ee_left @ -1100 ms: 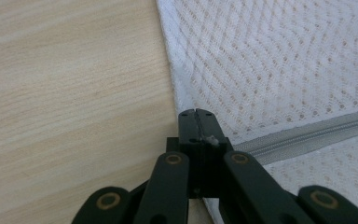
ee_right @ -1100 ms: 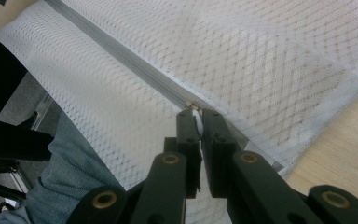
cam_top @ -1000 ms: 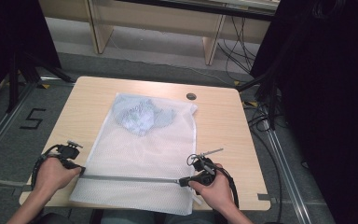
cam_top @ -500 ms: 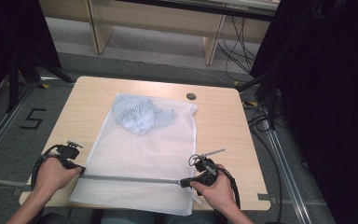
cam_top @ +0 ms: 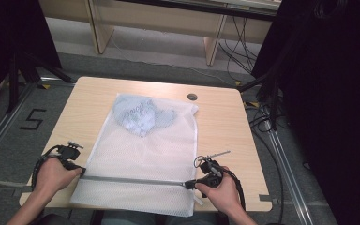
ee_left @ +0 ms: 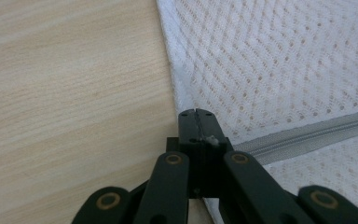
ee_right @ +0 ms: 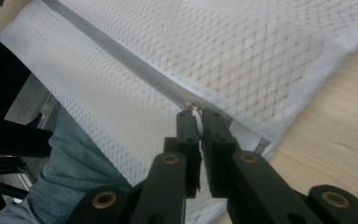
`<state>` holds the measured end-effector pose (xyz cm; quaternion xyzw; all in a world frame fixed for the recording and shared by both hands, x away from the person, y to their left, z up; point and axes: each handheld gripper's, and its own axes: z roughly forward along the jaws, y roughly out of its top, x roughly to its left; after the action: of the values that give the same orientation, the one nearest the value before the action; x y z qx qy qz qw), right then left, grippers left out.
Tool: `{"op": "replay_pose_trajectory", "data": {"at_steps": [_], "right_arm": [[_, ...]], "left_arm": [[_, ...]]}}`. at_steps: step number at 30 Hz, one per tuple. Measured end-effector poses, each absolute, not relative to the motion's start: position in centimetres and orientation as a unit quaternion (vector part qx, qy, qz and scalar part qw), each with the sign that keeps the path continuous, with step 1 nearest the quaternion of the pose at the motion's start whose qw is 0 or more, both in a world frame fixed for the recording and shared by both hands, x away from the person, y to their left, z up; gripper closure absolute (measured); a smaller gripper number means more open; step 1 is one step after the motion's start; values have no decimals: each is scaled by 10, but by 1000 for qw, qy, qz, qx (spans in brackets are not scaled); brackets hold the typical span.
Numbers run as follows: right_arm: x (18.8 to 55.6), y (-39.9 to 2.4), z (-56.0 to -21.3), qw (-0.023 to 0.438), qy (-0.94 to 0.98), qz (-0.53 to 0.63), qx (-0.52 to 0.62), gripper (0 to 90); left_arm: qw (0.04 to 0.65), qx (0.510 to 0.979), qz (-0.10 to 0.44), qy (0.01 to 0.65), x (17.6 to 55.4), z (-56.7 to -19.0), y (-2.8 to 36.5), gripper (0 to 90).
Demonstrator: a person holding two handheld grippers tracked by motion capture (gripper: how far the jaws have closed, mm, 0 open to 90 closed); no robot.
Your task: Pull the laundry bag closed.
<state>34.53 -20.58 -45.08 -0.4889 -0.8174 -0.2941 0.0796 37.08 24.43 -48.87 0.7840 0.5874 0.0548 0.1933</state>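
Lying lengthwise from the table's (cam_top: 243,140) far edge to its near edge, the mesh laundry bag (cam_top: 143,159) holds blue clothing (cam_top: 140,116), its zipper (cam_top: 136,180) crossing between the left gripper (ee_left: 196,116), clamping the bag's edge, and the right gripper (ee_right: 196,116), pinching the zipper pull (ee_right: 195,113).

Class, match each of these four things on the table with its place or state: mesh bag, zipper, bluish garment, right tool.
Things:
1. mesh bag
2. zipper
3. bluish garment
4. right tool

Places or states:
A. inside the bag, at its far end
B. shut on the zipper pull
C. flat on the wooden table
D. grey line across the bag's near end

Pairs: 1-C, 2-D, 3-A, 4-B
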Motion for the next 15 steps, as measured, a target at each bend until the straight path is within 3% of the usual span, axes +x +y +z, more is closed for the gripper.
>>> {"op": "replay_pose_trajectory", "data": {"at_steps": [8, 9, 14, 15], "right_arm": [[346, -214, -454, 72, -822, -285, -487, 870], [343, -214, -450, 94, -812, -273, -507, 870], [345, -220, -455, 78, -818, -291, -490, 870], [343, -219, -452, 93, -804, -272, -520, 870]], "left_arm": [[193, 784, 55, 587, 371, -489, 244, 898], [193, 784, 55, 587, 371, -489, 244, 898], [193, 784, 56, 587, 370, -489, 244, 898], [193, 784, 56, 587, 370, -489, 244, 898]]}}
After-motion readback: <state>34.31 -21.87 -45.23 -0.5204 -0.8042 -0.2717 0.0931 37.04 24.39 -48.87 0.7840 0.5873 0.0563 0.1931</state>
